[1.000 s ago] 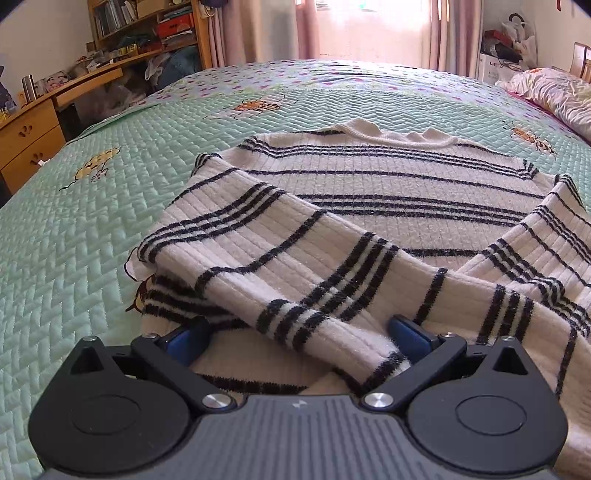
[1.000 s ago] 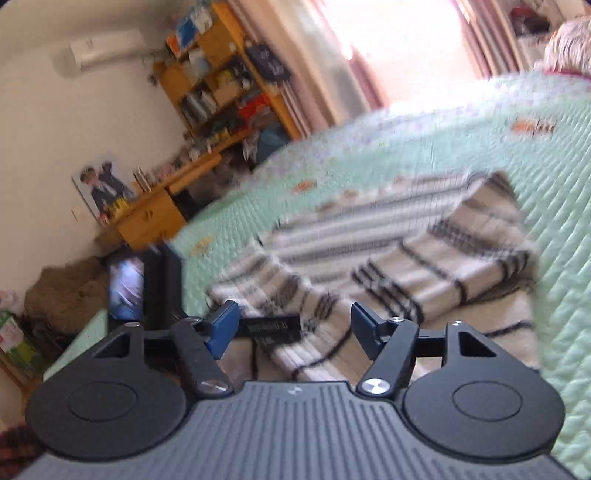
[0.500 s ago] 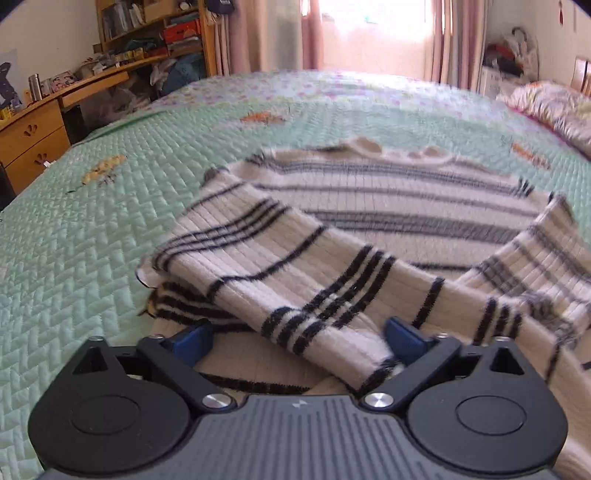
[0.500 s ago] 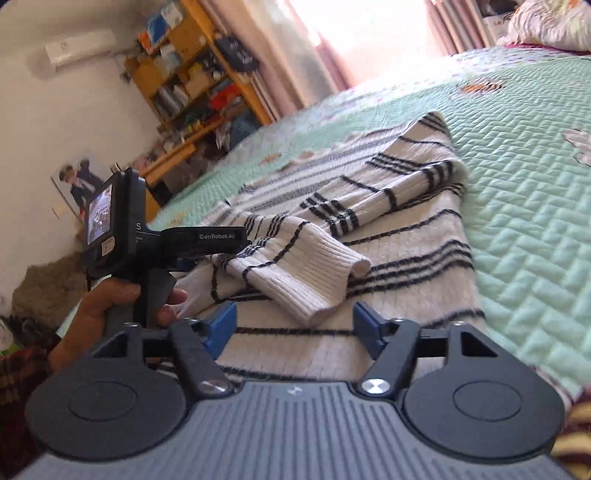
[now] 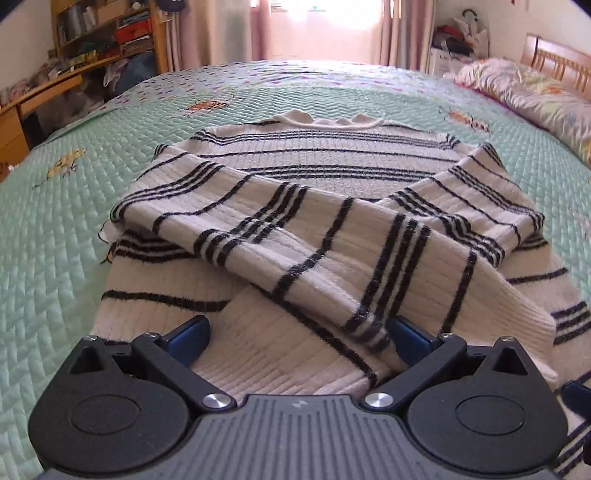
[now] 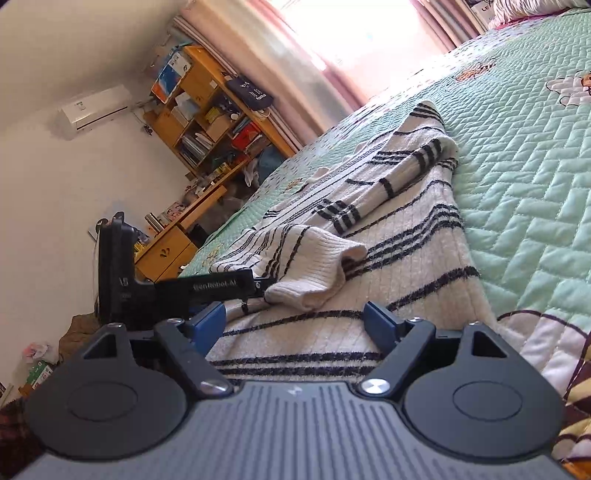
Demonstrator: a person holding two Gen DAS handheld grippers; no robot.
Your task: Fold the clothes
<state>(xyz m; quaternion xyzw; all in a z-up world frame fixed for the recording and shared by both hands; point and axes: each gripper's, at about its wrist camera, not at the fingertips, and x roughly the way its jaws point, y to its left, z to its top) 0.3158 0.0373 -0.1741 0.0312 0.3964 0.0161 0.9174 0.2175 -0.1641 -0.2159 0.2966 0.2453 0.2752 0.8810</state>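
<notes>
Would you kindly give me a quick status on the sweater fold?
Left gripper open, right gripper open, both empty at hem. Striped sweater flat on bed, sleeves crossed over front. Nothing in the way.

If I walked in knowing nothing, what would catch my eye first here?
A cream sweater with black stripes lies flat in the middle of a mint-green quilted bedspread, both sleeves crossed over its front. Close to the camera, the left tool hangs open over the sweater's hem. Pink-curtained sunlight glares beyond the bed.
</notes>
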